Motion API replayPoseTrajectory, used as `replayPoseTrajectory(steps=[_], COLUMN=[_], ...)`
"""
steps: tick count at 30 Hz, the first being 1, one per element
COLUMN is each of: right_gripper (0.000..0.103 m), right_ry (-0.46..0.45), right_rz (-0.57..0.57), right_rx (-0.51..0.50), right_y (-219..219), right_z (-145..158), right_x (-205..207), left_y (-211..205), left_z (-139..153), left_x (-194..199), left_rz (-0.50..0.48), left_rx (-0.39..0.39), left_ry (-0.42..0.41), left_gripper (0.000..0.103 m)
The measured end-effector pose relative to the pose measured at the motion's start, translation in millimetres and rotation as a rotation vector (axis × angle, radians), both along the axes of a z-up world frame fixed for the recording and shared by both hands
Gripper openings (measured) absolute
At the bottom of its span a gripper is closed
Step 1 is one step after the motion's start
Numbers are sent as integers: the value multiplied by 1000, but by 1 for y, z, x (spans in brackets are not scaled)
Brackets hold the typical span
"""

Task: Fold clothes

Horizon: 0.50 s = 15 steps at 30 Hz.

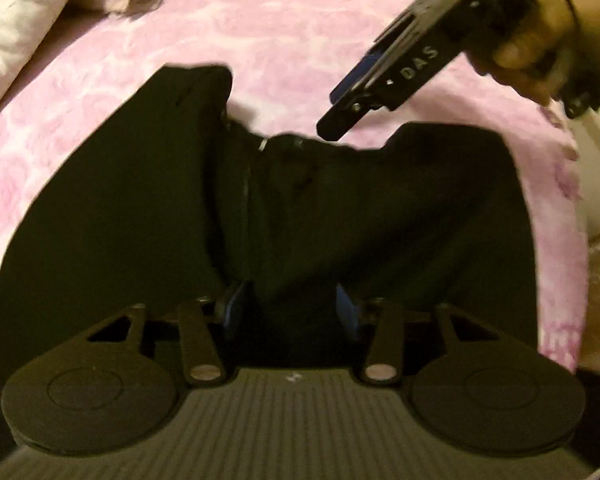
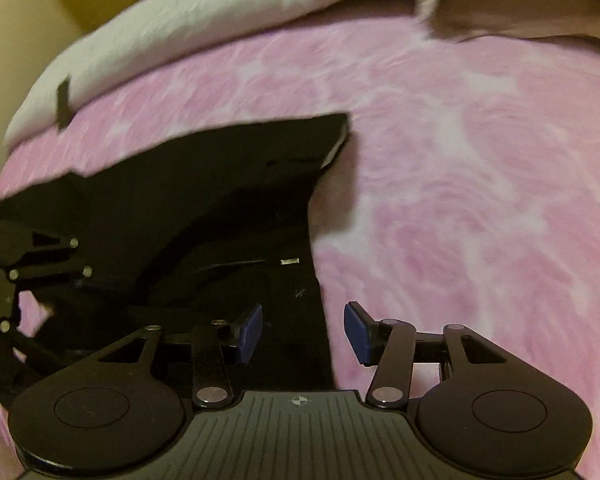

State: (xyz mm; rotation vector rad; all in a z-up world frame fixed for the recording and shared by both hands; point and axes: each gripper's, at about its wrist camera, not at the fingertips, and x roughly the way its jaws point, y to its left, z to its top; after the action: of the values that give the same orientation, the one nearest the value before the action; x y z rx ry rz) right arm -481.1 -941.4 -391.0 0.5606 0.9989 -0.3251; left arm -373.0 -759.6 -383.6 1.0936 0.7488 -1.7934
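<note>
Black trousers (image 1: 148,216) lay mid-fold on pink bedspread (image 1: 300,40); left gripper (image 1: 290,312) pinched their near edge, right gripper (image 2: 302,330) (spread, empty) needed a fresh hold beside them.

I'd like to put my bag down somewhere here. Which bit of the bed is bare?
The pink bedspread lies bare right of the black garment, up to the beige pillow. It is crowded over the garment, where the left gripper and right gripper work.
</note>
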Motion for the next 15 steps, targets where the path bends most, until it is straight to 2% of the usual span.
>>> replayPoseTrajectory(steps=[5,6,7,9,12,15], right_gripper=[48,33,27,4,3,3], right_ry=[2,-3,-8,-11,-30,-109], right_rz=[135,157,169,161,154,177], right_rx=[86,96,110,107,65,25], right_y=[-16,-17,-18,-21,-24,-24], right_z=[-31,-34,-35,-27,-5,31], right_x=[8,9,8,3,-10,-15], left_y=[-2,-2,-2,1,5,8], left_z=[-8,-8,-8,-5,4,17], left_x=[-7,-8,-9,-11,-11,-5], left_rz=[77,87,85,71,60,101], left_rx=[19,21,20,10,-12,-53], left_ry=[-27,-34,-41,-52,-57,-29], left_gripper=[43,43,43,43,41,40])
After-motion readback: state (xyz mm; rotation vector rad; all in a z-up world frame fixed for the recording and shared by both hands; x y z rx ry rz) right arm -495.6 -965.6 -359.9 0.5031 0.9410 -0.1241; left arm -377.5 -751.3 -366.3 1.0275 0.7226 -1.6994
